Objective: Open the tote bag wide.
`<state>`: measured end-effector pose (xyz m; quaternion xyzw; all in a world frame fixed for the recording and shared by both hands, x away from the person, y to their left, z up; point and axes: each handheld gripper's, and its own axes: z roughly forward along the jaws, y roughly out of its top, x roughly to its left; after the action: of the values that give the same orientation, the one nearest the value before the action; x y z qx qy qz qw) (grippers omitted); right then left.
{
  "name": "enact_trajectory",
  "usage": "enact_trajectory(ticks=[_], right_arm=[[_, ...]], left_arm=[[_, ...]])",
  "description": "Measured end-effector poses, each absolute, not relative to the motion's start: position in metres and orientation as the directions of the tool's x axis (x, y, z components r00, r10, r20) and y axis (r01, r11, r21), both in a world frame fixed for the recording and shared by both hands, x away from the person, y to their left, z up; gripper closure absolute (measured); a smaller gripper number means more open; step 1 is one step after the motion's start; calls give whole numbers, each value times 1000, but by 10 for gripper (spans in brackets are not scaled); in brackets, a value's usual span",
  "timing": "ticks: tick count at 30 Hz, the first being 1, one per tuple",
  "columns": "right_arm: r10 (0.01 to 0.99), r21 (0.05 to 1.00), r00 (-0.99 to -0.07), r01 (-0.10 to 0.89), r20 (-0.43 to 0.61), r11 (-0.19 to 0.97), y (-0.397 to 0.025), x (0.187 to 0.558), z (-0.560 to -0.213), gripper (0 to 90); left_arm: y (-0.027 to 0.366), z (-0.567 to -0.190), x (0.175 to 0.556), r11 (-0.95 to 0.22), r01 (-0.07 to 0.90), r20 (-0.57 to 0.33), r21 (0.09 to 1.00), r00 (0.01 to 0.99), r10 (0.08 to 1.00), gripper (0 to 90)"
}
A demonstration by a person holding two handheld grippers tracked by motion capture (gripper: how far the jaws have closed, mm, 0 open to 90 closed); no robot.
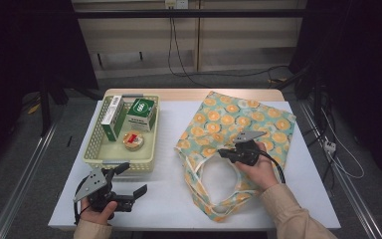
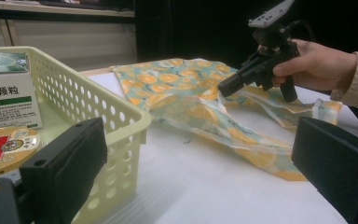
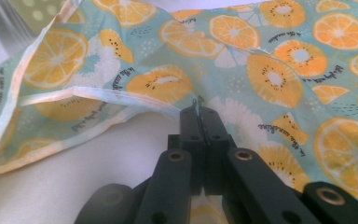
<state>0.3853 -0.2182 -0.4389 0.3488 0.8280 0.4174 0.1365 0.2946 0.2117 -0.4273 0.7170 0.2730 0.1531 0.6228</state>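
A teal cloth bag (image 1: 238,124) printed with orange slices lies on the right half of the white table (image 1: 169,194), its handles towards me. My right gripper (image 1: 223,152) is shut on the bag's top edge (image 3: 196,103) and lifts that edge a little off the table (image 2: 223,88). My left gripper (image 1: 134,179) is open near the front left corner, below the basket, with nothing between its jaws. In the left gripper view its wide-apart jaws frame the basket (image 2: 121,116) and the bag (image 2: 186,88).
A pale yellow perforated basket (image 1: 93,152) stands at the left. It holds a tall green-and-white box (image 1: 112,117), a green-topped medicine box (image 1: 142,113) and a round tin (image 1: 133,141). Cables hang at the back wall.
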Motion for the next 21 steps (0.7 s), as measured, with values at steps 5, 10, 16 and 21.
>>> enact_trajectory(ticks=[5,10,16,21], right_arm=[[718,782,-694,475,53,402,-222,393,-442,900],[744,789,-664,497,78,361,-227,401,-445,900],[723,786,-681,508,116,353,-223,396,-442,765],[692,787,-714,486,107,380,-215,374,-425,550]], left_arm=[[211,-426,294,-73,193,-116,978,808,578,30],[211,-427,295,-76,201,-120,977,805,580,30],[213,-427,295,-75,197,-118,977,805,582,30],[212,-427,294,-75,198,-119,977,807,578,30]])
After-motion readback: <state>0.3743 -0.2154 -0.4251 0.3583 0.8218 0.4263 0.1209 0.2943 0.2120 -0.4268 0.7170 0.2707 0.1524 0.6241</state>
